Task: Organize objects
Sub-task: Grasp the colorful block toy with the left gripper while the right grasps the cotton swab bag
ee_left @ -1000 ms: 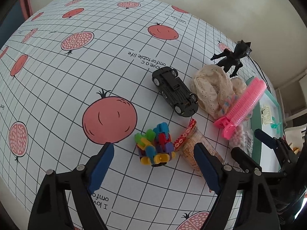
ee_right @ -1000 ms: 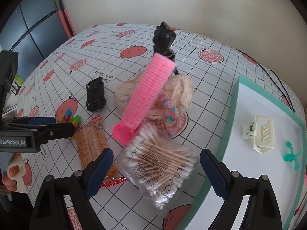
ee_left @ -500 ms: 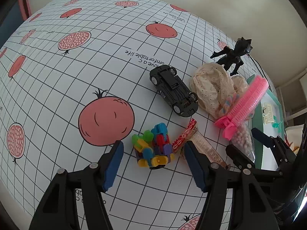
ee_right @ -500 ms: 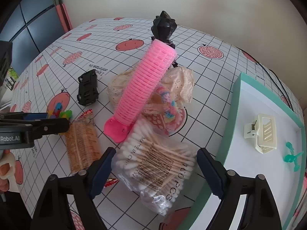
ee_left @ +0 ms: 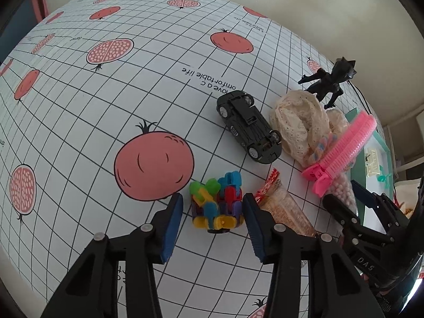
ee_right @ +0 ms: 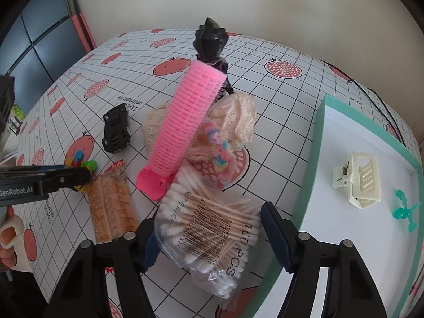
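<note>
A multicoloured block toy (ee_left: 216,202) lies on the pomegranate-print tablecloth, between the open fingers of my left gripper (ee_left: 213,221), which do not touch it. In the right wrist view a clear bag of cotton swabs (ee_right: 212,228) lies between the open fingers of my right gripper (ee_right: 209,238). Beside it are a snack packet (ee_right: 111,209), a pink hair roller clip (ee_right: 185,127), a black toy car (ee_right: 116,129), a cream lace cloth (ee_right: 233,116) with a pastel scrunchie (ee_right: 222,153), and a black figurine (ee_right: 212,45).
A teal-rimmed white tray (ee_right: 318,137) stands at the right, holding a cream claw clip (ee_right: 357,180) and a small teal piece (ee_right: 405,212). A cable runs behind the tray. The left gripper's arm (ee_right: 45,182) and a hand (ee_right: 8,235) show at the left.
My left gripper has moved forward and narrowed around the block toy. My right gripper has come down and forward, so the cotton swab bag now lies between its fingers.
</note>
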Tool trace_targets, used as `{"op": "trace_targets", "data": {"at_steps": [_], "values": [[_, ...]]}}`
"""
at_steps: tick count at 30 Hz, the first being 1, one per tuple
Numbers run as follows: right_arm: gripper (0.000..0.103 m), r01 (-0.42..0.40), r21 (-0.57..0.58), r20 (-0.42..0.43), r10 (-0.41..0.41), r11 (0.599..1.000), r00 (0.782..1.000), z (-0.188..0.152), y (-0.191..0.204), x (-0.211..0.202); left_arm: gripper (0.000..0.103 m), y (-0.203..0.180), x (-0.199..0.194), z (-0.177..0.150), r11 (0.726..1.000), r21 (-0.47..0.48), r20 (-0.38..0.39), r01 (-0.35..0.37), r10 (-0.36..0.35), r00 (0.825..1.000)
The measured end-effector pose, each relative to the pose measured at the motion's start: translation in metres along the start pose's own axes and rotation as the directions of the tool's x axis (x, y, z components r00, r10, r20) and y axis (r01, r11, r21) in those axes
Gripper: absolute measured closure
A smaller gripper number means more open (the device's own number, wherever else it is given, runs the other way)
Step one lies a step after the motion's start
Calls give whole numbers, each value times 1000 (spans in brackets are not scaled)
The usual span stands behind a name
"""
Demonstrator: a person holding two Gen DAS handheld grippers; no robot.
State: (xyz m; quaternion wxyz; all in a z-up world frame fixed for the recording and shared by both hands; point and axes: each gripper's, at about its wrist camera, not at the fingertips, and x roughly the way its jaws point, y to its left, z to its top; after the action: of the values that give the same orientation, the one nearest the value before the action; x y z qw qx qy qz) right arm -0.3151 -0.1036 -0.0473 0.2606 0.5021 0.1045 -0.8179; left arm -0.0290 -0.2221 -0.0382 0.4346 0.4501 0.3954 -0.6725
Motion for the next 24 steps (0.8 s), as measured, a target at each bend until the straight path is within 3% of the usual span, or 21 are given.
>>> {"op": "trace_targets", "data": {"at_steps": [2,24], "values": [[35,-3,6,2,3,1000,1000,0,-1,-1,62,0,0,-1,1000,3,0,-13,13,1000],[41,-39,33,42,38,999,998,1,-6,-21,63,11,-14,2,999,-39,49,-22,24,998]]}}
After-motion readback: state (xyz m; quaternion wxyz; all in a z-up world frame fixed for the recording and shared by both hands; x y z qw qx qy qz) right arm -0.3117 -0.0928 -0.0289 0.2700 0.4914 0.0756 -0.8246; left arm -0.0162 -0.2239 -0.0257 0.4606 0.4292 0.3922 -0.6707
